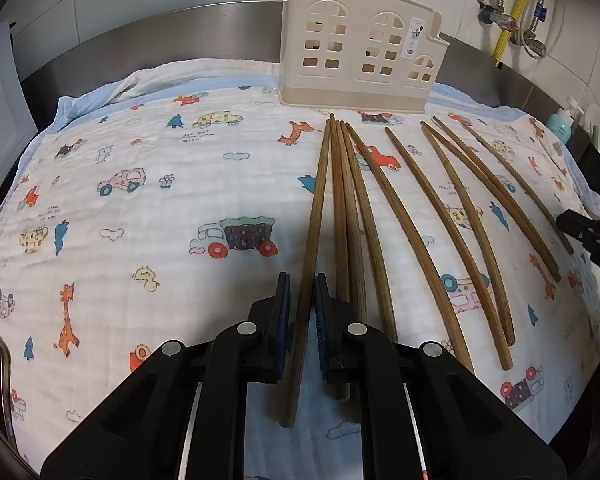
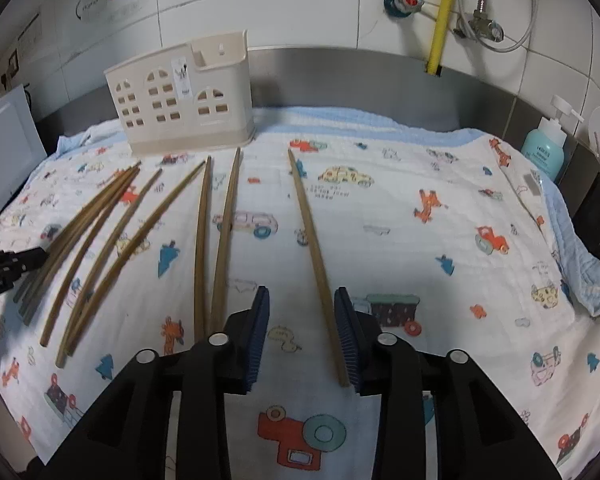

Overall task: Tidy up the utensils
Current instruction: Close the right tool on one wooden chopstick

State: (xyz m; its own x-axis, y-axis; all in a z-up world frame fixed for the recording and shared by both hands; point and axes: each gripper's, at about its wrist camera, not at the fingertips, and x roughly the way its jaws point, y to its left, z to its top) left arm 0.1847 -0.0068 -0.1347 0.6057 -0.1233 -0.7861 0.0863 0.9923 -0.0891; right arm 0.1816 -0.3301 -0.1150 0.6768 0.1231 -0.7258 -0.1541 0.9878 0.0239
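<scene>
Several brown wooden chopsticks lie side by side on a cartoon-print cloth. My left gripper is shut on the leftmost chopstick, near its thick end, with the blue pads on either side of it. A cream house-shaped utensil holder stands upright at the cloth's far edge. In the right wrist view my right gripper is open. A single chopstick lies on the cloth between its jaws, close to the right pad. The other chopsticks and the holder are to its left.
A steel backsplash and a tiled wall with a yellow hose and valves stand behind the cloth. A teal soap bottle sits at the far right, a white board at the left. The left gripper's tip shows at the left edge.
</scene>
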